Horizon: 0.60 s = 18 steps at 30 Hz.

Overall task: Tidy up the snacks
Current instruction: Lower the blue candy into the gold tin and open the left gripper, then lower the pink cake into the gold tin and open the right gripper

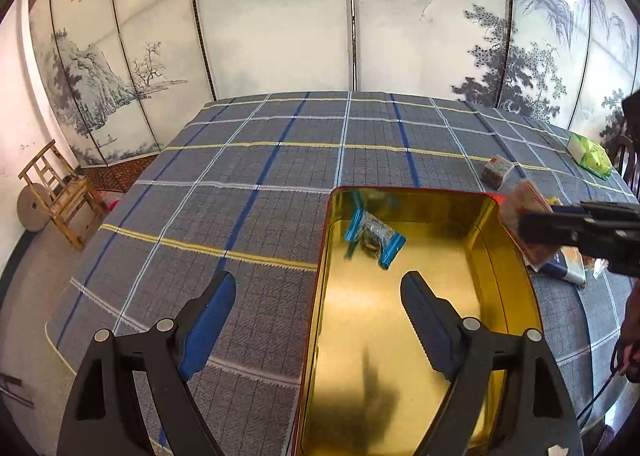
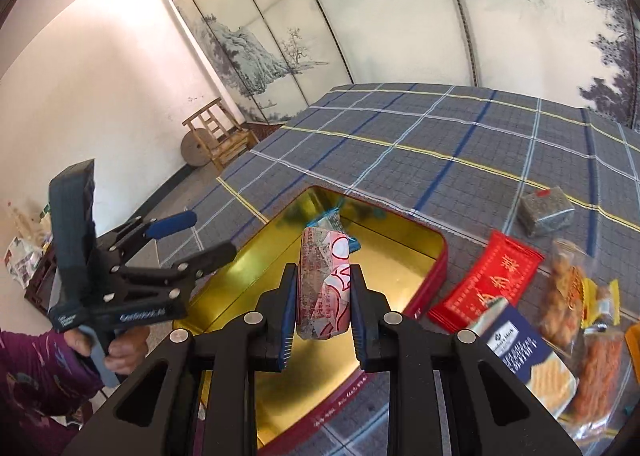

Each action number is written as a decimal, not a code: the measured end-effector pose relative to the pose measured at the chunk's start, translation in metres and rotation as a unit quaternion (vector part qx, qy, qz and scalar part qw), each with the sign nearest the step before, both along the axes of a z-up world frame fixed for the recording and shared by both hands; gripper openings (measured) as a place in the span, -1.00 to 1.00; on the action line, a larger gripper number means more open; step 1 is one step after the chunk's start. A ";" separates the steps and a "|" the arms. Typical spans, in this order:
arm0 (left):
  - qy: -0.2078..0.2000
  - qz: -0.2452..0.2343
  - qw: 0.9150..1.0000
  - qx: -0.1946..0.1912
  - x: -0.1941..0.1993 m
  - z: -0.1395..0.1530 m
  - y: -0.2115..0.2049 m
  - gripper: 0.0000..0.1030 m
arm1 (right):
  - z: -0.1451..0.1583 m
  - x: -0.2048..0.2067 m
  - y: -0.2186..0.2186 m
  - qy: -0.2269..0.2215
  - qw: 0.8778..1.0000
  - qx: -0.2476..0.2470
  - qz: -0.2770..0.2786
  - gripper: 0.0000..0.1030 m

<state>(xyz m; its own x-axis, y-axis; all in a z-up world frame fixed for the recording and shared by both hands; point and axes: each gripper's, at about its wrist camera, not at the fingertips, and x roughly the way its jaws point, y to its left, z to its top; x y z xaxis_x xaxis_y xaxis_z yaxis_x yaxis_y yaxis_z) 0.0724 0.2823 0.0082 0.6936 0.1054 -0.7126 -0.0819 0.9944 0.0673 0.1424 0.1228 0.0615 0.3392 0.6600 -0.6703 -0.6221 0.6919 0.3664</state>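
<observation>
- We see our left tool (image 1: 318, 284) standing wide apart with nothing between its blue-padded fingers; one finger hangs over the plaid cloth, the other over the open tin.
- Our right tool (image 2: 324, 310) is clenched on a pink and silver foil-wrapped snack bar (image 2: 325, 284), gripped at its sides and held upright above the tin.
- The landmark is one rectangular metal tin with a gold inside and red outer walls (image 2: 434, 268), resting on the grey plaid tabletop (image 1: 256, 160).
- Inside the tin, near its far end, lies one small clear packet with blue sealed ends (image 1: 374, 238), holding something dark.
- Beyond the tin's far right corner sits one small block-shaped packet of dark grains in clear wrap (image 2: 545, 210), apart from the tin.
- Just beside the tin's right wall lies one flat red packet with gold characters (image 2: 486, 284).
- Right of the red packet we count one navy and white biscuit pack (image 2: 528, 360), partly overlapping it, and two clear bags of orange-brown fried snacks (image 2: 564, 296); their edges are blurred.
- Farther from the tin, at the tabletop's far right edge, is one green and white packet (image 1: 590, 154).
- A hand (image 2: 120, 348) with a purple sleeve (image 2: 36, 372) holds the left tool's handle, left of the tin.
</observation>
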 end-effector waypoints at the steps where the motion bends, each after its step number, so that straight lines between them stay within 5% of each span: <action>1: 0.005 0.003 1.000 0.005 -0.001 -0.002 0.000 0.59 | -0.003 0.005 0.006 0.003 1.000 -0.006 0.002 -0.52; 18: 0.023 0.008 1.000 0.015 -0.007 -0.018 0.016 0.60 | -0.041 0.051 0.045 0.049 0.996 -0.065 -0.026 -0.52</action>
